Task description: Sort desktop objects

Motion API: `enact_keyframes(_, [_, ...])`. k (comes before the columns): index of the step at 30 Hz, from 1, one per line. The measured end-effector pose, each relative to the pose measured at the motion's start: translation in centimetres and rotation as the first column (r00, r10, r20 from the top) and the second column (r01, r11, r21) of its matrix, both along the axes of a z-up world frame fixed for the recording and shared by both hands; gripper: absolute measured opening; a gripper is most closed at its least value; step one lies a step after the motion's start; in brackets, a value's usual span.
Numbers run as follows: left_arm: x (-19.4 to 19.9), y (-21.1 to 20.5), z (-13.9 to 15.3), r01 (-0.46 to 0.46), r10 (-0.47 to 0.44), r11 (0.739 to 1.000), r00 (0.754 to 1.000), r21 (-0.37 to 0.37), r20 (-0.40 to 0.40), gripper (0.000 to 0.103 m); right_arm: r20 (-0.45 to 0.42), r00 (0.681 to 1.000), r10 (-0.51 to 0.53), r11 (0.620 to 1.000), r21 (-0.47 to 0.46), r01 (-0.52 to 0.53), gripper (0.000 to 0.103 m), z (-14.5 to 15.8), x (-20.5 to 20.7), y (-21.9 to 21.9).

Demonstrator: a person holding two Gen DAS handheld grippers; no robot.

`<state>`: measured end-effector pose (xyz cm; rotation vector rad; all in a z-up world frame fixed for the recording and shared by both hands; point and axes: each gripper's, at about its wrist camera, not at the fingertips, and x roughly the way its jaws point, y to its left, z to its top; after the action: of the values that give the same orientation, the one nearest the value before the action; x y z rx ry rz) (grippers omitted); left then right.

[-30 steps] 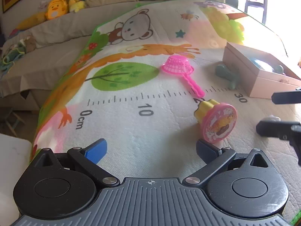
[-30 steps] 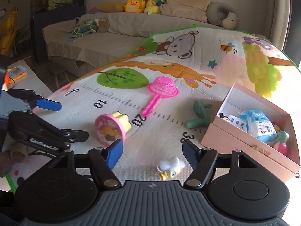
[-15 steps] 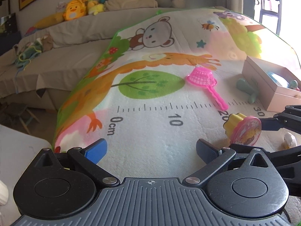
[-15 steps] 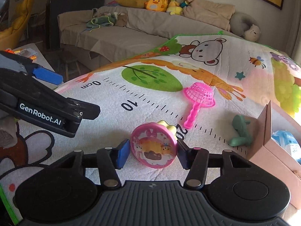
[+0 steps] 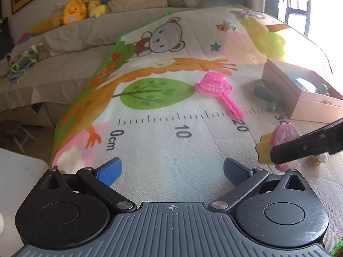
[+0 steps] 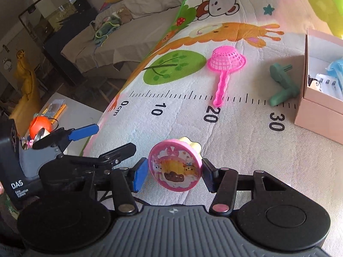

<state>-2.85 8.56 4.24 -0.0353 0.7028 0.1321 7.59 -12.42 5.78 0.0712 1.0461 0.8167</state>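
Right gripper (image 6: pixel 174 174) clamped on pink disc toy (image 6: pixel 175 168), pads on both rim edges, jaws about half-wide; toy at mat (image 6: pixel 235 150) level, near "20" mark. Left gripper (image 5: pixel 172 171) wide open, empty, just beside on left. Next, by judgement: lift straight, keep squeeze steady since round rim may slip, carry right to pink box (image 6: pixel 317 107). Clear green toy (image 6: pixel 283 85) beside box wall. Pink sieve (image 6: pixel 226 64) further back, unsorted. Box already holds items; release over free spot.
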Motion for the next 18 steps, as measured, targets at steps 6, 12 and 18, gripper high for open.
enact_keyframes(6, [-0.1, -0.5, -0.3, 0.035, -0.035, 0.999, 0.999, 0.0, -0.005, 0.103, -0.023, 0.997, -0.067, 0.998, 0.019, 0.068, 0.054, -0.6, 2.4, -0.3])
enact_keyframes(12, [-0.1, -2.4, -0.4, 0.133, -0.133, 0.991, 0.991, -0.002, 0.019, 0.103, 0.148, 0.981, -0.127, 0.992, 0.013, 0.126, 0.054, 2.7, 2.8, -2.8])
enact_keyframes(18, [1.5, -4.5, -1.9, 0.142, -0.141, 0.99, 0.989, -0.01, 0.053, 0.103, 0.337, 0.929, -0.153, 0.955, -0.191, 0.226, 0.053, 4.6, 8.5, -2.4])
